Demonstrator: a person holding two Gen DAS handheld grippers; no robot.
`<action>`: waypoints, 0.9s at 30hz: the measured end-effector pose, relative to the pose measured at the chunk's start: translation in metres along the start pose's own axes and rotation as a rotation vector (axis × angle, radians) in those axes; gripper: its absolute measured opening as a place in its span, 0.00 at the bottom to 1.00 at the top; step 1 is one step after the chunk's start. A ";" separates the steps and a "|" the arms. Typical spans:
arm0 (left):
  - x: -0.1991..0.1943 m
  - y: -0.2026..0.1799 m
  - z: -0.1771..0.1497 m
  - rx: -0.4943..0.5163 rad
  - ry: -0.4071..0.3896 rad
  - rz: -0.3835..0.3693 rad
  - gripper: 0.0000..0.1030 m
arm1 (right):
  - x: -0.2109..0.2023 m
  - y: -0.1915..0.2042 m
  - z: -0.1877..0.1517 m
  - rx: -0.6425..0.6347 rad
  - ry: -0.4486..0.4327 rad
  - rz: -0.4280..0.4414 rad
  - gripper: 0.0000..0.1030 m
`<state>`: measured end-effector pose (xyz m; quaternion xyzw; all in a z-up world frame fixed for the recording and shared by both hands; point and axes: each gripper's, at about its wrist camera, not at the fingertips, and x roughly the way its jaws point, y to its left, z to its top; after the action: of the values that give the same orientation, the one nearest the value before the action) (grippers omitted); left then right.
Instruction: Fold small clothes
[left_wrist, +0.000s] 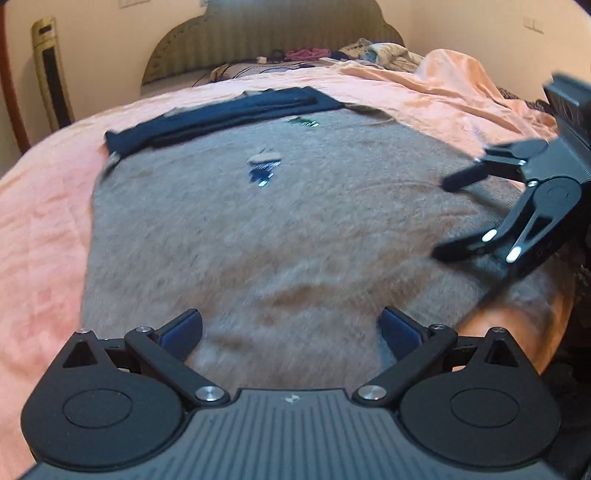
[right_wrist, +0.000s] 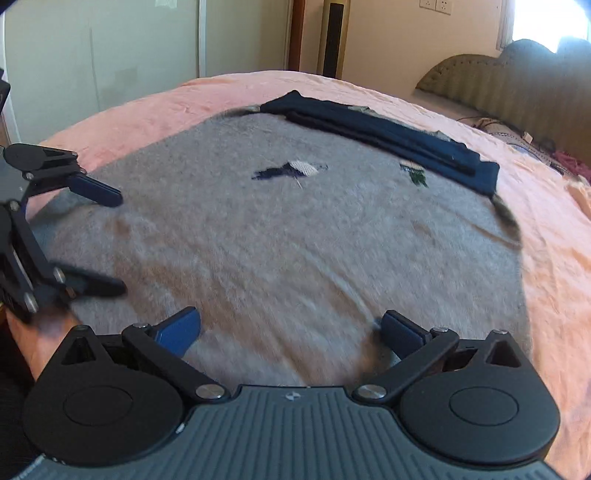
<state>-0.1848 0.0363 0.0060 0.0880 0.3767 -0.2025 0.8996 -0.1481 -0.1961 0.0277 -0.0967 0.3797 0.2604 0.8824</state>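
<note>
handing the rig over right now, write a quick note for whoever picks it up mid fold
Left gripper: open, empty, over the near edge of the grey sweater.
Right gripper: open, empty, beside the left one over the same near edge.
The sweater lies spread flat on the pink bedcover. A folded dark navy garment lies across its far edge.
Done: the navy piece looks folded. The sweater is laid out, and no fold shows in it.
Left: grip the sweater's near edge with both grippers and fold it. The frames are motion-blurred, so check the contact first.
</note>
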 end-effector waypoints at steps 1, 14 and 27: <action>-0.005 0.005 -0.005 -0.015 0.002 0.016 1.00 | -0.009 -0.008 -0.009 0.020 -0.015 -0.019 1.00; 0.008 -0.011 0.063 -0.145 -0.136 0.175 1.00 | 0.004 -0.011 0.066 0.229 -0.098 -0.093 1.00; 0.059 0.011 0.050 -0.293 -0.071 0.312 1.00 | 0.040 -0.012 0.028 0.281 -0.098 -0.301 1.00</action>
<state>-0.1108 0.0127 -0.0008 0.0064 0.3520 -0.0070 0.9360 -0.1013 -0.1801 0.0184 -0.0155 0.3504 0.0747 0.9335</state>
